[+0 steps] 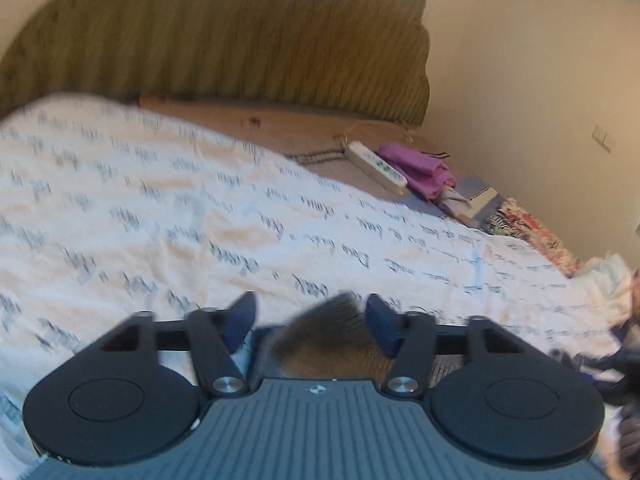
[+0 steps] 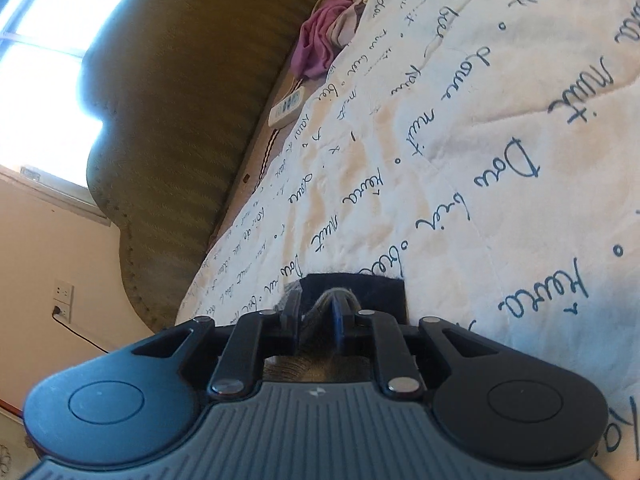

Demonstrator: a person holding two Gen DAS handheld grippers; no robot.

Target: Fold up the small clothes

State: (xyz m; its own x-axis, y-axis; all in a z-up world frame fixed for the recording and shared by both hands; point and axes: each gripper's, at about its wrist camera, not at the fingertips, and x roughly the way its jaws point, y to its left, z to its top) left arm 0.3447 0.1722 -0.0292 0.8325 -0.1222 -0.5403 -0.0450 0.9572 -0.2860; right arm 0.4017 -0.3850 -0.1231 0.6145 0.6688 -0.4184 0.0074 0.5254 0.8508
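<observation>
A small grey-brown garment [image 1: 332,340] with a dark band lies on the white quilt with blue script [image 1: 160,208]. In the left wrist view my left gripper [image 1: 312,320] is open, its blue pads [image 1: 240,316] apart on either side of the garment's raised end. In the right wrist view my right gripper [image 2: 320,312] is shut on the same garment [image 2: 352,284], pinching a fold of grey fabric beside its dark navy band, low over the quilt [image 2: 480,160].
A white remote [image 1: 376,168] and a purple cloth pile [image 1: 420,168] lie near the olive headboard [image 1: 240,40]. Patterned fabrics [image 1: 524,220] sit at the bed's right edge by the wall. A window [image 2: 48,60] and wall sockets [image 2: 63,300] show in the right view.
</observation>
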